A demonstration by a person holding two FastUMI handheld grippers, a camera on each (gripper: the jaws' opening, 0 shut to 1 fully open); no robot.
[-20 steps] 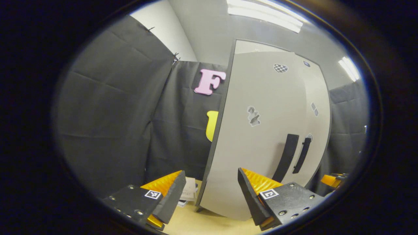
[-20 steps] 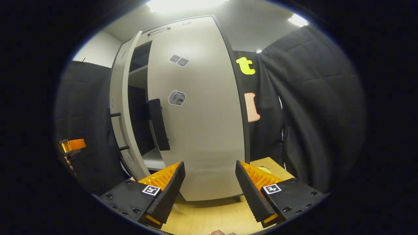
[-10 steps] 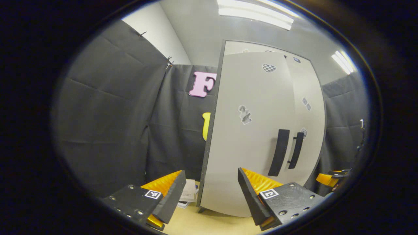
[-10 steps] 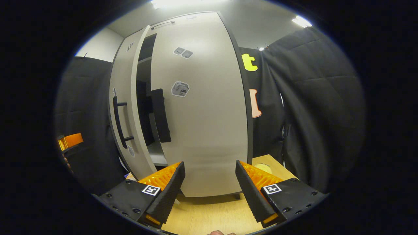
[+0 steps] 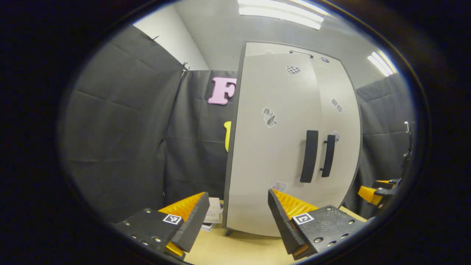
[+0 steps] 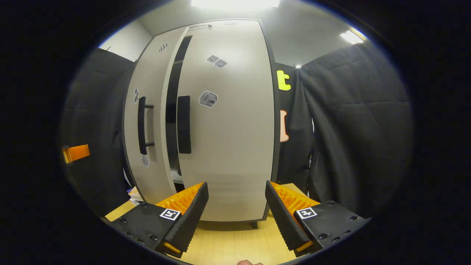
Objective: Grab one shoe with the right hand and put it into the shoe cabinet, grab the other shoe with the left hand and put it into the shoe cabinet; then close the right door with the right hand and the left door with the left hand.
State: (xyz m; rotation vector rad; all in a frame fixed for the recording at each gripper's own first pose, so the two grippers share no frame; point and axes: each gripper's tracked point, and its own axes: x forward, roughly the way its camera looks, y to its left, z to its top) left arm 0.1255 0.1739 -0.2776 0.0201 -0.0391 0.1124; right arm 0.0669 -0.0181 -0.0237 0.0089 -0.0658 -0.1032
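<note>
Cabinet interior — dark slit (contents unseen)

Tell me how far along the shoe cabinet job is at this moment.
Nearly finished. The right door looks shut. The left door is almost shut, with a narrow dark gap between the doors. The left gripper and right gripper are open, holding nothing. Left: closing that gap.

I see a light wooden desk under everything, a small stack of papers lying on it near the black cloth wall, and bright ceiling lights overhead.
</note>
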